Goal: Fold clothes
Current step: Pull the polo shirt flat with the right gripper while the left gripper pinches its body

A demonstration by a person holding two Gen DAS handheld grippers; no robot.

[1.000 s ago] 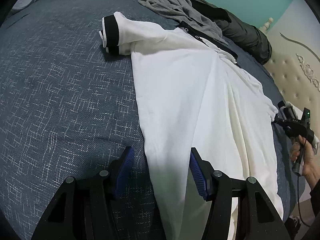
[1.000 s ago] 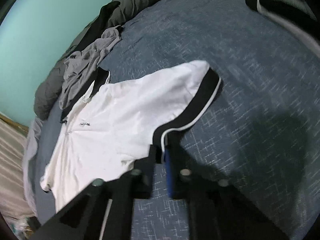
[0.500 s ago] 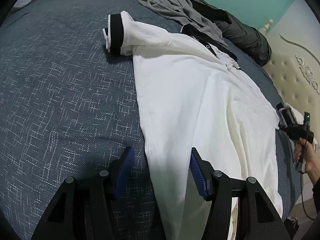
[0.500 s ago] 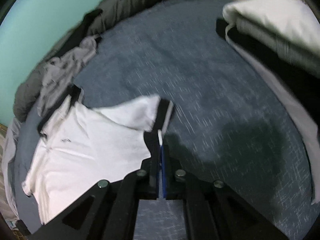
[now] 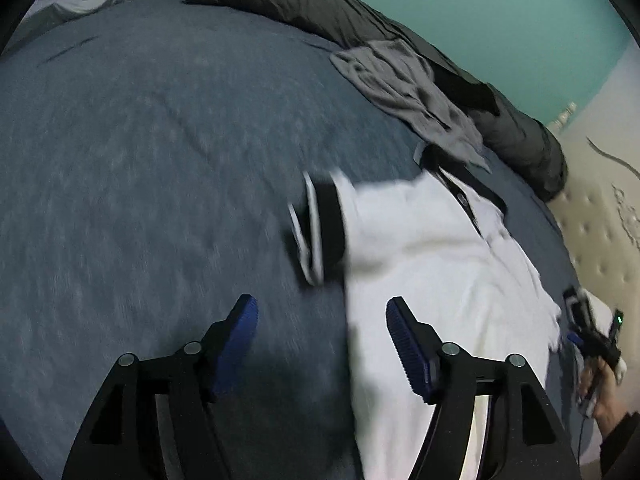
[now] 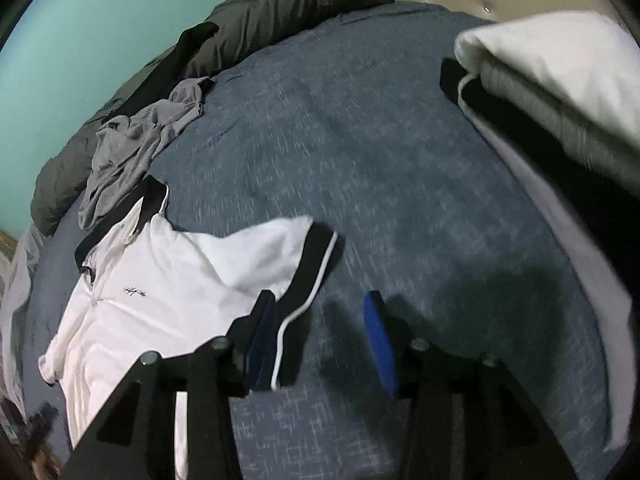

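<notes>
Right wrist view: my right claw (image 6: 320, 332) is opening, and the black-banded sleeve cuff (image 6: 308, 280) of the white short-sleeved polo shirt (image 6: 168, 292) lies between the jaws against the left pad, no longer pinched. The shirt is spread face up on the dark blue woven bedspread (image 6: 360, 160), collar towards the crumpled grey garment (image 6: 140, 140). Over on the left wrist view, my left claw (image 5: 322, 344) is opening too, wide, with the shirt's side edge below it and nothing gripped; the other sleeve (image 5: 320, 228) is bunched up ahead.

Risk from here, I'd say: that cuff could snag on the pad as I pull away and drag the sleeve out of line, or the bunched sleeve gets folded in crooked.

Writing: a small dark script logo (image 6: 135, 291) on the chest, too small to read.
</notes>
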